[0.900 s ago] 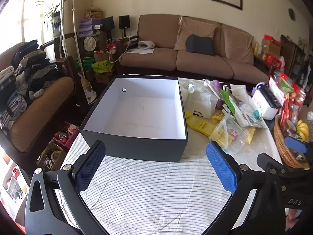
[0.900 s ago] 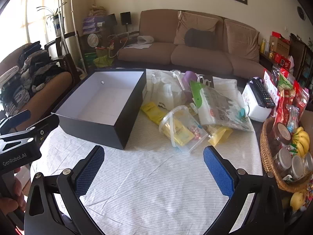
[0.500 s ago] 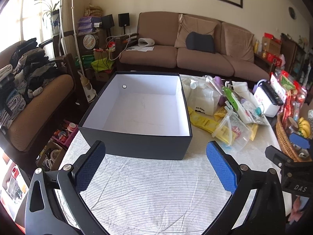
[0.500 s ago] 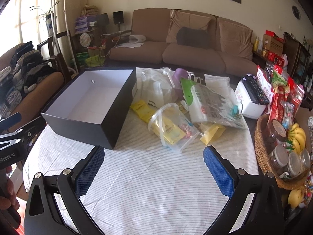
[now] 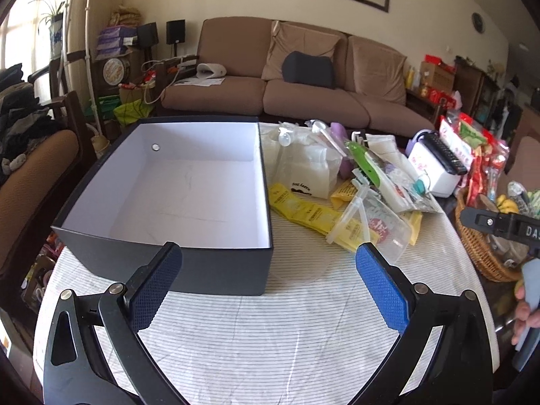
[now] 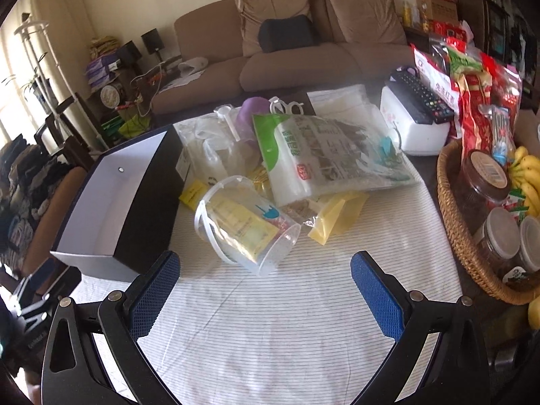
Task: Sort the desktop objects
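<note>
An open black box with a white, empty inside [image 5: 175, 185] stands on the striped tablecloth; it also shows at the left in the right wrist view [image 6: 111, 202]. Right of it lies a pile: a clear tub of yellow packets on its side [image 6: 246, 222] [image 5: 368, 229], a large green-and-white bag [image 6: 324, 155], yellow sachets [image 5: 300, 206], a clear bottle bag [image 5: 307, 168]. My left gripper [image 5: 266, 287] is open and empty just in front of the box. My right gripper [image 6: 265, 297] is open and empty, just short of the clear tub.
A wicker basket [image 6: 452, 216] of jars and bananas stands at the right edge. A white box with a remote control on top [image 6: 418, 114] and red snack bags [image 6: 476, 101] stand behind it. A sofa and chairs surround the table.
Both grippers have moved forward over the table. The right one has swung right and closer to the clear tub and basket. Both stay open.
</note>
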A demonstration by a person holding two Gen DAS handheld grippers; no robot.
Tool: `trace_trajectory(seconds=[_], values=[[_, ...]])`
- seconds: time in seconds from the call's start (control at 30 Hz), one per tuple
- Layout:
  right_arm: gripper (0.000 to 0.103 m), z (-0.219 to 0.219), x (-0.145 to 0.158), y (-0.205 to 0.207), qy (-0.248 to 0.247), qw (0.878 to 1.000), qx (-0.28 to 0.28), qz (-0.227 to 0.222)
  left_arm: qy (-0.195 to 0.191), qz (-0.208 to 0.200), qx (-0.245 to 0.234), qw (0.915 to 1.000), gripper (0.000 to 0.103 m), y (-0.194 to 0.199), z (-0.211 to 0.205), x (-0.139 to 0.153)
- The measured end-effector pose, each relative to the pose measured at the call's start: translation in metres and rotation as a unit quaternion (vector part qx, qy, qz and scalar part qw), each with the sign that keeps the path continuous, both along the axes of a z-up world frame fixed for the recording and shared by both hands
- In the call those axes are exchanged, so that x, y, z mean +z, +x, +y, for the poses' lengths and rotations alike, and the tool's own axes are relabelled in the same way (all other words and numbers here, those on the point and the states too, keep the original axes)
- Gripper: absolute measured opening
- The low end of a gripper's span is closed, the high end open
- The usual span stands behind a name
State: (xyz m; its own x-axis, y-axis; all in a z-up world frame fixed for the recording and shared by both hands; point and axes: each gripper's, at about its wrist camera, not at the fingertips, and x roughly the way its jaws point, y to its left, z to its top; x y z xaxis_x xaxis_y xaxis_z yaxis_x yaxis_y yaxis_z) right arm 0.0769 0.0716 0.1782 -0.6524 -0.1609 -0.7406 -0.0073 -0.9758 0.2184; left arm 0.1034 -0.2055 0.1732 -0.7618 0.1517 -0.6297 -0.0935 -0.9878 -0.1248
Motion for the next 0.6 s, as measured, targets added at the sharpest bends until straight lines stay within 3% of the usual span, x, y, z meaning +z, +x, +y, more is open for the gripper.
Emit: trace_trajectory(seconds=[0.17, 0.27, 0.43, 0.6], values=[[0.103, -0.01, 0.001, -0.046, -0.021, 0.999, 0.012, -0.03, 0.009, 0.006, -0.027, 0.9996, 0.103, -0.02, 0.011, -0.013], [0.103, -0.035, -0.003, -0.083, 0.02, 0.998, 0.034, -0.044, 0.008, 0.007, -0.032, 0.9994, 0.103, -0.025, 0.01, -0.016], [0.103, -0.073, -0.026, -0.147, 0.097, 0.991, 0.043, -0.08, 0.042, -0.015, -0.037, 0.9983, 0.103, -0.036, 0.003, -0.016], [0.103, -0.1, -0.057, -0.182, 0.211, 0.97, 0.052, -0.105, 0.053, -0.021, -0.044, 0.9974, 0.103, -0.039, -0.003, -0.009]])
